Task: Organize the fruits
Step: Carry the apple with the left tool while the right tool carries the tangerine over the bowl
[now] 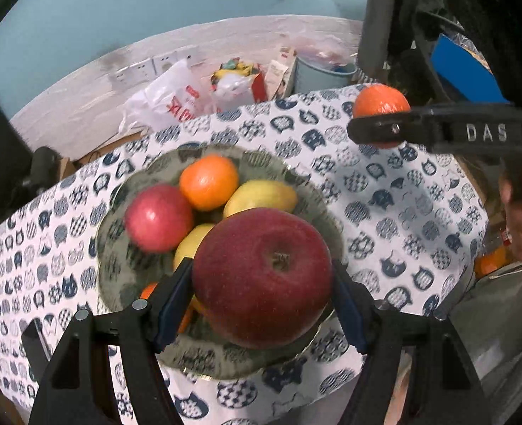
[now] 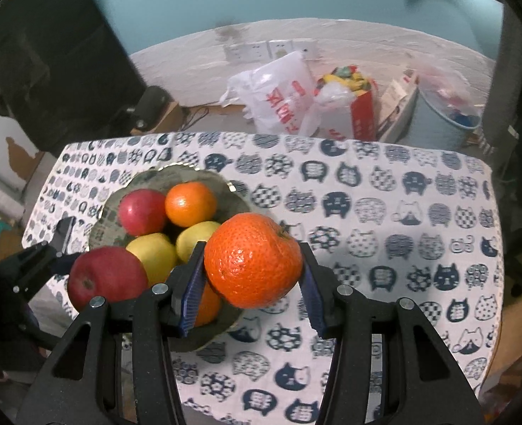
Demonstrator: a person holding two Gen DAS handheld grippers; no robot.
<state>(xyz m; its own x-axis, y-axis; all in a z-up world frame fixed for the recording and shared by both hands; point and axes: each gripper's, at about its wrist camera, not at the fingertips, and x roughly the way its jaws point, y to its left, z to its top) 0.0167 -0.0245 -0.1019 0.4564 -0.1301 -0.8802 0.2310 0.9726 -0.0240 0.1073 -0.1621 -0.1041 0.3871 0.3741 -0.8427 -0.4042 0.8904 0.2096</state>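
Note:
My left gripper [image 1: 262, 279] is shut on a large dark red apple [image 1: 262, 278] and holds it over the near part of a glass fruit bowl [image 1: 112, 248]. The apple also shows in the right wrist view [image 2: 106, 278]. My right gripper [image 2: 253, 262] is shut on an orange [image 2: 253, 260] just right of the bowl [image 2: 154, 180]; the orange also shows in the left wrist view [image 1: 381, 104]. The bowl holds a smaller red apple [image 1: 158, 217], an orange [image 1: 209, 182], two yellow fruits [image 1: 261, 194] and another orange [image 2: 207, 304] partly hidden.
The bowl stands on a small table with a cat-print cloth [image 2: 385, 212]. Behind the table lie a white plastic bag [image 2: 278, 95], a red box [image 2: 363, 113] and a light blue bin [image 2: 445, 120]. A dark cabinet [image 2: 55, 53] stands at the left.

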